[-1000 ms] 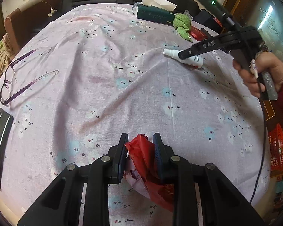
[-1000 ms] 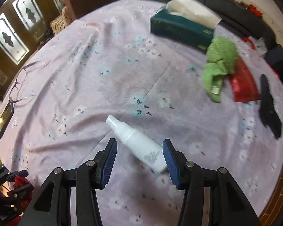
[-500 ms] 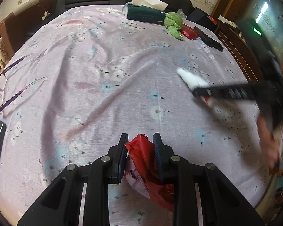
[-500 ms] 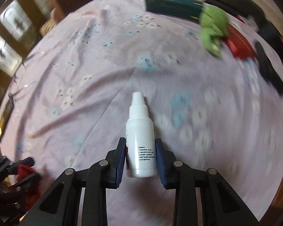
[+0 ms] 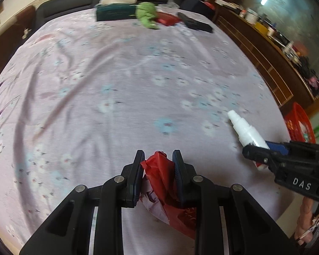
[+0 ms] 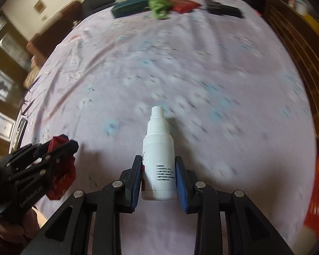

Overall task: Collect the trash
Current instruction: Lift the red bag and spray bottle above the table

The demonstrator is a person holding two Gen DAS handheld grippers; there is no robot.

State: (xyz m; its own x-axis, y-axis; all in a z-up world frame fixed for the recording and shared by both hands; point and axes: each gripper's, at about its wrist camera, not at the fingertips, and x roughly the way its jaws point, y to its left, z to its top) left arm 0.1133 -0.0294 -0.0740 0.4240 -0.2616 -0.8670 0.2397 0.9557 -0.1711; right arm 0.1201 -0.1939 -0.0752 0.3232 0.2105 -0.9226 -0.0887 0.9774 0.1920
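Tablecloth (image 5: 100,68): pink, floral, covers the table.
Tissue box (image 5: 114,12): dark green, far edge; white tissue protrudes from the top.
Right gripper (image 6: 158,176): clamped on a white spray bottle (image 6: 158,155), nozzle pointing forward; body carries small printed text, unreadable. Frame marked "DAS".
Left gripper (image 5: 158,170): clamped on red plastic wrapper (image 5: 162,170), bunched between the jaws, hanging below.

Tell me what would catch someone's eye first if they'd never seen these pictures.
Most striking is the white spray bottle clamped between the right gripper jaws, nozzle pointing forward. Next, the crumpled red wrapper pinched in the left gripper, low and centre in its own view. Under both spreads the pale floral tablecloth, with a green cloth and tissue box at the far edge.
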